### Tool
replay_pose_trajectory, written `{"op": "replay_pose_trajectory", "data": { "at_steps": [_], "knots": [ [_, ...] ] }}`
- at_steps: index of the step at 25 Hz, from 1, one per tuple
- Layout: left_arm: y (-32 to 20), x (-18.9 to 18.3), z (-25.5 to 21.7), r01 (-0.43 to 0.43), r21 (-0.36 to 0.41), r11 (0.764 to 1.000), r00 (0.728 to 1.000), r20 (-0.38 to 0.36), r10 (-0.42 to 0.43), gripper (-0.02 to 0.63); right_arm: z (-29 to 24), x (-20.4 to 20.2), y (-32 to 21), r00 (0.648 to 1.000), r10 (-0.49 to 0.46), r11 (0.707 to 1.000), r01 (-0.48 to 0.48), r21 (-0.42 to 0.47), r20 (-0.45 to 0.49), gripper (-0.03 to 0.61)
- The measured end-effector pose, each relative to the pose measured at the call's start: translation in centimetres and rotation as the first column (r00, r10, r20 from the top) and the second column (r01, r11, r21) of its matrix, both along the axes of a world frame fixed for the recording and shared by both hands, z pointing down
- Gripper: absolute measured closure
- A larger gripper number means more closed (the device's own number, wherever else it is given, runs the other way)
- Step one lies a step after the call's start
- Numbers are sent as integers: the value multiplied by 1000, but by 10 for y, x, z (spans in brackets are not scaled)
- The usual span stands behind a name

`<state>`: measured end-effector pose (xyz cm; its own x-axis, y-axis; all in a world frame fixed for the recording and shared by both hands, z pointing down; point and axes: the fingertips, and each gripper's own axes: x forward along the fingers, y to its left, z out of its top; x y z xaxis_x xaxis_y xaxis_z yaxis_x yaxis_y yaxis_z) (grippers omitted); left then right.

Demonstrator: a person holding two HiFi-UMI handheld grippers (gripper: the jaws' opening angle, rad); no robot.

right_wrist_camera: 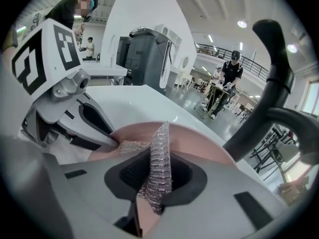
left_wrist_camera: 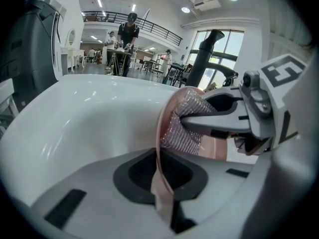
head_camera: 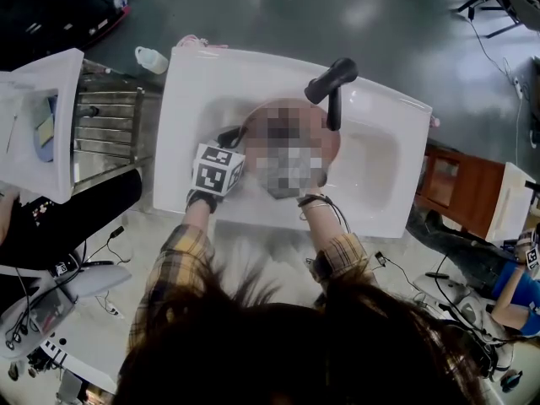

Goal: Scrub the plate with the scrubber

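Observation:
A pink plate (head_camera: pixel 263 118) stands tilted in the white sink (head_camera: pixel 380 167). My left gripper (head_camera: pixel 231 140), under its marker cube, is shut on the plate's near rim (left_wrist_camera: pixel 160 153), which runs edge-on between its jaws. My right gripper (right_wrist_camera: pixel 155 185) is shut on a silver mesh scrubber (right_wrist_camera: pixel 160 158) and presses it against the plate's face (right_wrist_camera: pixel 194 146). In the left gripper view the scrubber (left_wrist_camera: pixel 184 126) lies flat on the plate with the right gripper's fingers (left_wrist_camera: pixel 214 123) on it. In the head view a mosaic patch hides the right gripper's jaws and the scrubber.
A black faucet (head_camera: pixel 332 83) arches over the sink's far side, close above the plate. A metal dish rack (head_camera: pixel 105 129) and a white basin (head_camera: pixel 38 125) stand at the left, a small bottle (head_camera: pixel 151 58) behind the sink, and a wooden cabinet (head_camera: pixel 456 184) at the right.

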<state>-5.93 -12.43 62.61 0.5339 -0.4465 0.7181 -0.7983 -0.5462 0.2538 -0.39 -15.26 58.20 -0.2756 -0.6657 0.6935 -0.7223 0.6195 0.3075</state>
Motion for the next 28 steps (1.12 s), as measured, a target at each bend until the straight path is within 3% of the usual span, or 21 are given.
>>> {"op": "replay_pose_trajectory", "data": {
  "at_steps": [6, 18, 28],
  "knots": [
    [1, 3, -1, 4, -39, 999, 1000, 7, -3, 581, 4, 0, 5, 1000, 3, 999, -4, -39, -26, 500],
    [7, 4, 7, 0, -117, 993, 1000, 8, 1, 581, 18, 10, 23, 998, 54, 989, -50, -136, 24, 497],
    [8, 0, 12, 1, -127, 992, 1000, 11, 0, 581, 44, 13, 55, 995, -55, 975, 37, -217, -79, 494]
  ]
}}
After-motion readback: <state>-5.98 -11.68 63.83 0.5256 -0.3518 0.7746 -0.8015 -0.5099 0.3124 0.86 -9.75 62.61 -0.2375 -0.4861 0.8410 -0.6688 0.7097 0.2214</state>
